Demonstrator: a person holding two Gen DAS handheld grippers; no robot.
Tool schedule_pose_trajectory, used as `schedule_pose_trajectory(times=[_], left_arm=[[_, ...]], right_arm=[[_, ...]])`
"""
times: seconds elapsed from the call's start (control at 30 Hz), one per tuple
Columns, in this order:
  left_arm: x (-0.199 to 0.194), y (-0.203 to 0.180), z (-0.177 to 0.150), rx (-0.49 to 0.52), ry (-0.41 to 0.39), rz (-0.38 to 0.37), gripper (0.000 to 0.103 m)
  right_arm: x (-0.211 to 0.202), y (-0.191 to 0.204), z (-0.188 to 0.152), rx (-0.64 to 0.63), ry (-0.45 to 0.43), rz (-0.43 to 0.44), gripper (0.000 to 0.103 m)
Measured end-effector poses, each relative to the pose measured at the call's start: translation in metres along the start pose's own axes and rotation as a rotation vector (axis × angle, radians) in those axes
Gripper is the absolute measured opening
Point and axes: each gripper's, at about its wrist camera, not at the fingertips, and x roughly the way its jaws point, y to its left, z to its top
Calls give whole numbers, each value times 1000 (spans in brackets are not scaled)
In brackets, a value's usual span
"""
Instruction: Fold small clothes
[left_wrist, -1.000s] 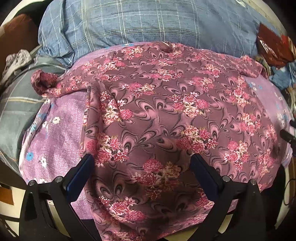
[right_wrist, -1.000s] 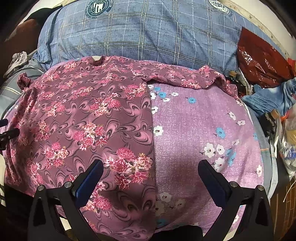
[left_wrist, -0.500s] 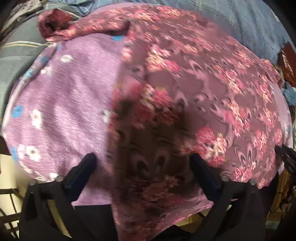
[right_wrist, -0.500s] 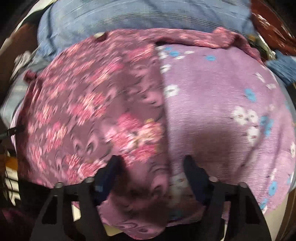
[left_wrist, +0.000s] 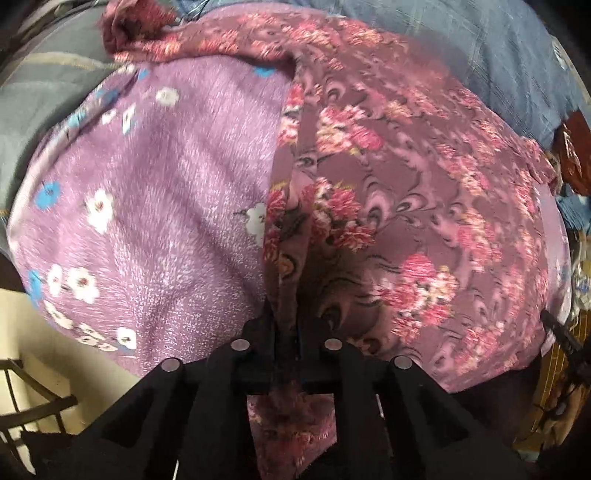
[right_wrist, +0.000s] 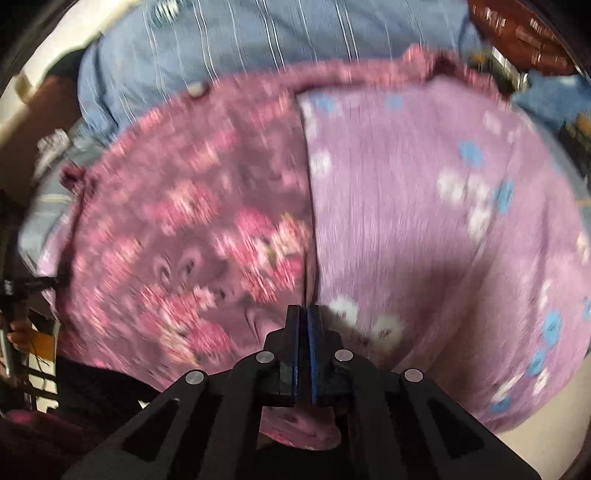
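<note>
Left wrist view: your left gripper (left_wrist: 286, 325) has its jaws closed tight on the near left edge of the floral garment (left_wrist: 399, 192), pinching a raised fold of fabric with the hem hanging down behind the fingers. The garment lies spread over a lilac flowered cloth (left_wrist: 155, 192), covering its right half; the lilac cloth's left half is bare. One sleeve (left_wrist: 133, 22) is bunched at the far left corner. Behind the garment is a blue plaid cloth (left_wrist: 480, 48), grey striped fabric (left_wrist: 44, 81) at far left, and reddish-brown clutter (left_wrist: 576, 147) at the right edge. The view is motion-blurred toward the rim. Right wrist view: your right gripper (right_wrist: 303, 314) is also clamped fully together, blue pads meeting at the garment's near right edge (right_wrist: 306, 229) where it borders the bare lilac cloth; a bit of floral hem shows below the fingers. Heavy blur here, so fabric detail is soft. The garment fills the left half of the view, the blue plaid cloth sits behind it, and a dark red crinkled item (right_wrist: 517, 26) is at top right. A hand (right_wrist: 22, 332) shows at the far left edge.
</note>
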Motion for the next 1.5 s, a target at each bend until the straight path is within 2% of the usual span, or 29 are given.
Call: schedule_pose_trajectory(times=[0.03,0.1,0.17,0.2,0.23,0.27,0.33,0.47,0.6,0.67,0.8,0.83,0.87,0.9,1.0,1.1,1.13,1.2,1.33,1.5], left_arm=[[-13,-5,2,25,-36,-10,9],[-31,-16,10,74,-94,-20,19],[-42,-28,19,102,-149,-33,57],[-47,-36,25,113,-190,-47,64],[-48,-43,31,120,-217,-53,64],[-47,-49,35,129,-225,-59,64],[-37,-67,57,153,-217,-76,64],[-10,-108,89,199,-180,-85,64],[12,-136,120,226,-157,-119,64],[19,-148,135,238,-160,-131,64],[31,-159,163,244,-173,-140,64],[34,-159,171,239,-171,-141,64],[38,-158,179,234,-166,-146,64],[42,-156,187,231,-159,-144,64],[50,-149,199,203,-159,-153,64],[62,-127,202,106,-143,-265,64],[68,-122,202,86,-117,-278,64],[73,-119,204,91,-81,-280,64],[68,-120,204,105,-102,-271,64],[63,-106,209,72,-105,-291,64]], right_arm=[[-5,0,3,-5,-8,11,4],[-24,-10,21,21,-81,38,6],[-42,-34,46,99,-162,27,12],[-50,-52,61,166,-201,22,23],[-54,-70,75,227,-239,21,29],[-58,-92,92,300,-284,13,40],[-58,-135,125,439,-338,-11,47],[-34,-209,174,706,-376,9,48],[10,-251,200,903,-351,79,48],[27,-260,214,959,-372,99,48],[54,-271,226,1016,-377,50,47],[55,-270,228,1014,-394,34,41],[54,-269,230,1001,-412,7,17],[51,-267,233,974,-433,-11,3],[31,-247,244,856,-513,-51,3],[12,-217,258,723,-528,-54,3],[6,-202,263,671,-529,-50,3],[0,-174,271,586,-532,-39,3],[0,-111,283,443,-531,-11,2],[18,-24,299,270,-486,88,2]])
